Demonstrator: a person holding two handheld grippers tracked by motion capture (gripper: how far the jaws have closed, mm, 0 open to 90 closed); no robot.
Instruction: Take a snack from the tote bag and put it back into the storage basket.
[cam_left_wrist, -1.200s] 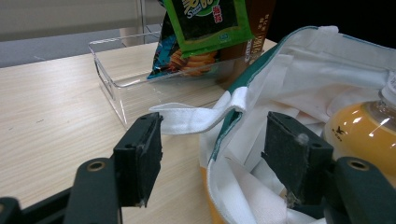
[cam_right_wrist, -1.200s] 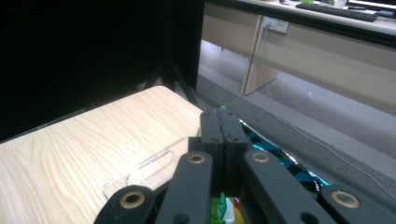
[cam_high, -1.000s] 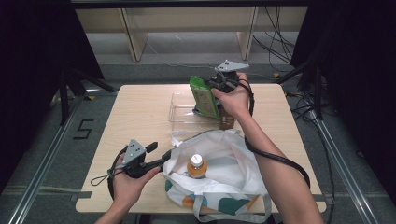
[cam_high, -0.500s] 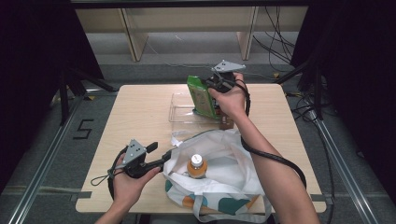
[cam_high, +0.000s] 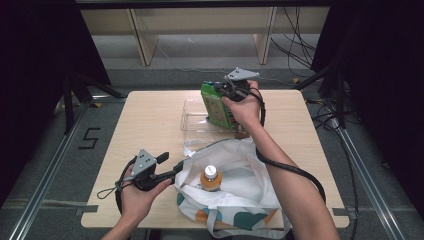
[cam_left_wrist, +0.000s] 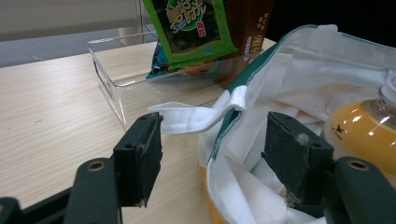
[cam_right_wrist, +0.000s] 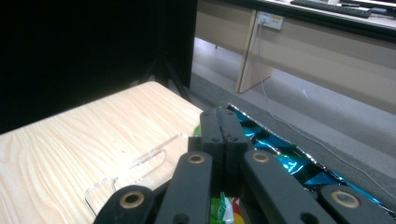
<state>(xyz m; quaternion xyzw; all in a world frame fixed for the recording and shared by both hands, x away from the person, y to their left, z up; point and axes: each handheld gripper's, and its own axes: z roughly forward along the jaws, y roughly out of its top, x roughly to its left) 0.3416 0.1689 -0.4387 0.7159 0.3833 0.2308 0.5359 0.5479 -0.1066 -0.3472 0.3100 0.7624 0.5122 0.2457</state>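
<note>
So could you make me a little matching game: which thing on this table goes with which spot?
Things:
1. green snack packet
2. orange drink bottle
3. clear tray
4. bag's edge

Spots:
a. inside the white bag
b. pinched in the right gripper
c. between the open jaws of the left gripper
d. on the table, beyond the bag

Pairs: 1-b, 2-a, 3-d, 4-c

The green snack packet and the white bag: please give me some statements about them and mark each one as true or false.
1. The right gripper is shut on the green snack packet. True.
2. The packet lies inside the white bag. False: it is held up over the clear tray.
3. A bottle of orange drink stands in the bag. True.
4. The left gripper is clamped on the bag's rim. False: its jaws are open, with the rim between them.
</note>
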